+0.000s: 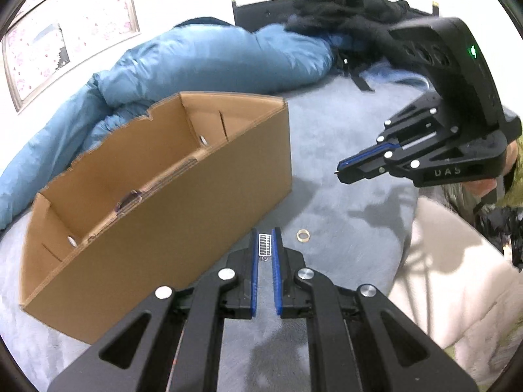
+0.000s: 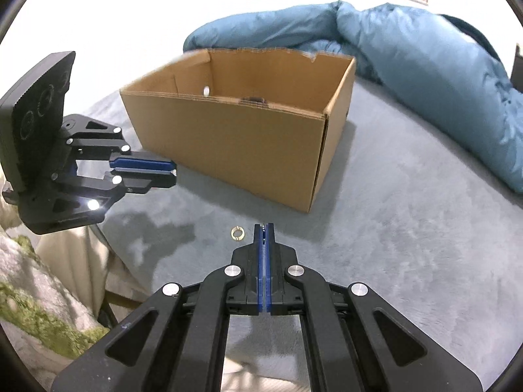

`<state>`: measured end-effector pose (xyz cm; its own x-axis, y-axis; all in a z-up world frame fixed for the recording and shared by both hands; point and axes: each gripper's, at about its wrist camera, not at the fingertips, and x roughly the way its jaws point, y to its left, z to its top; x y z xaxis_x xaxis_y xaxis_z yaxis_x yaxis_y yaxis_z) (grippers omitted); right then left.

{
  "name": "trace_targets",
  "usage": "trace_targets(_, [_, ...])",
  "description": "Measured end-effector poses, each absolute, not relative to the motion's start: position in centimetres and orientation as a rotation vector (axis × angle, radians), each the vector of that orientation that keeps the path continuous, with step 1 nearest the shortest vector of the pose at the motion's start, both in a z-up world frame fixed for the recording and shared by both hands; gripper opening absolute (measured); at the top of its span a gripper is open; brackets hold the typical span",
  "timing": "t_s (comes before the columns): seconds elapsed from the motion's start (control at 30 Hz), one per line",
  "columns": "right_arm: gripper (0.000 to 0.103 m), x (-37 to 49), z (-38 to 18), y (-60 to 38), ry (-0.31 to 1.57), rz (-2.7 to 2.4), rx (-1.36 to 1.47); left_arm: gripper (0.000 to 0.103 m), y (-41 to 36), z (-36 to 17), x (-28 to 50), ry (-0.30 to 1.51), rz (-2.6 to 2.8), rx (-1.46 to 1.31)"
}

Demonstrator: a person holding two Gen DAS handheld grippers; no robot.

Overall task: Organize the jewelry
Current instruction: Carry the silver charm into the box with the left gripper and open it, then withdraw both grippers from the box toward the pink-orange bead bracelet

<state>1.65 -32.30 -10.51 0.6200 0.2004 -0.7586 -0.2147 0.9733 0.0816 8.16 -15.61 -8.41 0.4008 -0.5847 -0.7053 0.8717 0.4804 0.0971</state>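
My left gripper (image 1: 265, 240) is shut on a small silver rectangular pendant (image 1: 264, 244), held between its blue pads just in front of the open cardboard box (image 1: 183, 202). It also shows in the right wrist view (image 2: 173, 172), held above the bed. A gold ring (image 1: 303, 236) lies on the grey blanket to the right of the left fingertips; it also shows in the right wrist view (image 2: 237, 232). My right gripper (image 2: 264, 227) is shut with its pads together, just right of the ring; it shows raised in the left wrist view (image 1: 340, 171). Something tiny sticks out at its tip.
The box (image 2: 248, 143) stands on a grey fuzzy blanket (image 2: 408, 228). A blue duvet (image 1: 183, 65) is bunched behind the box. Black clothing (image 1: 343, 3) lies at the back. A cream cushion (image 1: 457, 277) sits at the bed's right edge.
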Motion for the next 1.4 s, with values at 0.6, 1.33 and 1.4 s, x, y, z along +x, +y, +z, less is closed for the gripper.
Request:
trace_targets(0.6, [0.000,9.3,-3.4,-30.8,0.646,0.160,0.031,0.007,-16.3,-1.3,17.5,0.627,-0.826,0.377])
trace_targets(1.33, [0.011,15.0,-7.5,-30.7,0.814,0.034,-0.010,0.019,-18.2,-6.8,23.0,0.869,-0.715,0.399])
trace_targets(1.4, [0.015,14.8,-7.2,-30.7,0.805,0.030,-0.007,0.022,-18.1,-6.6,22.9,0.860,-0.711,0.396])
